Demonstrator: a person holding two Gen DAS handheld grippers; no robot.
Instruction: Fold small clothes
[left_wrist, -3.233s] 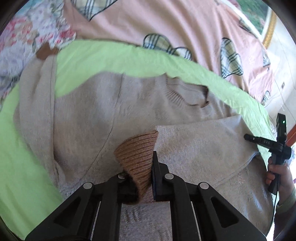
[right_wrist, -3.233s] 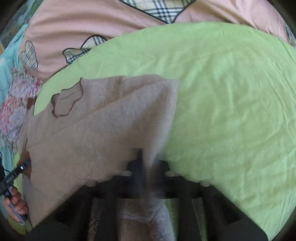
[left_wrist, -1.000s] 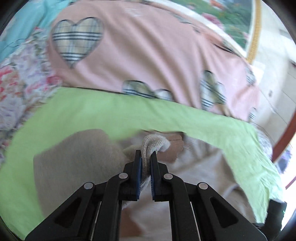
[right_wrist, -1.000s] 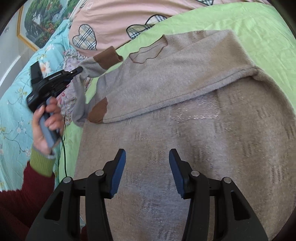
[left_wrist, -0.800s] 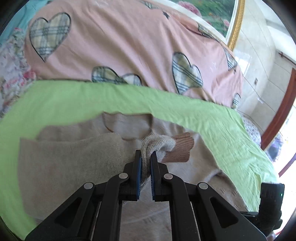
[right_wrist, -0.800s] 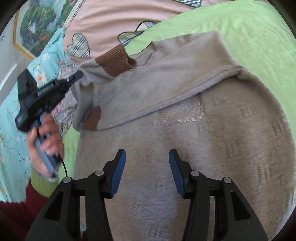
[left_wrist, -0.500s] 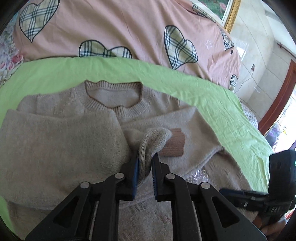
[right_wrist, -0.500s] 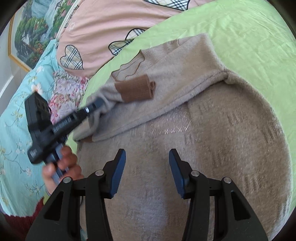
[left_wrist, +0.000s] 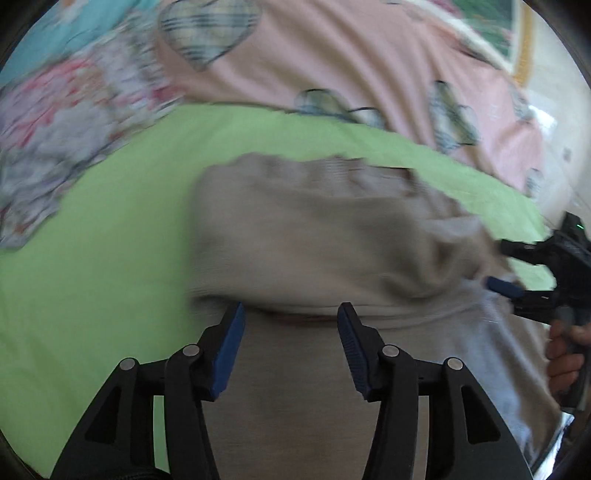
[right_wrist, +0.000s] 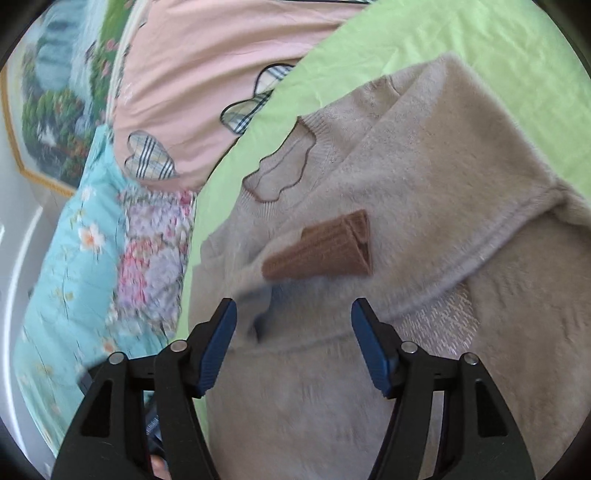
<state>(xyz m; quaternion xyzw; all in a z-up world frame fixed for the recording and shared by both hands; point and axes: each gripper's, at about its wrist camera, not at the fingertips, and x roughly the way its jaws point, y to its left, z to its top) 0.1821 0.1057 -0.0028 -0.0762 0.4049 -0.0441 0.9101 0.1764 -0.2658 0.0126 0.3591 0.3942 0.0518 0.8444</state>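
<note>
- Beige sweater (right_wrist: 424, 206) lies flat on the bed's green sheet (right_wrist: 461, 33), neckline toward the pink heart-print quilt (right_wrist: 192, 70).
- Both sleeves folded inward across the chest; brown ribbed cuff (right_wrist: 325, 249) rests on the body just below the collar, the other sleeve laid over the right shoulder.
- Lower body and hem stretch toward the cameras, unfolded.
- Judged step: sleeve folds done, bottom-to-top fold not yet made.
- Left tongs (left_wrist: 290, 325) spread wide, nothing between the blue pads, hanging over the sweater near the folded sleeve edge; left view blurred, so fine detail there cannot be told.
- Right tongs (right_wrist: 291, 325) also spread wide and empty, poised above the lower body, just short of the cuff.
- Right tongs show at the right edge of the left view, beside the garment's side.
- Likely next move: bring both tongs down to the hem corners, pinch one each, lift evenly, carry the hem up toward the collar.
- Needs care to keep the loose cuff from being dragged out of place.
- Floral blue bedding (right_wrist: 74, 258) lies beyond the sheet's edge.
</note>
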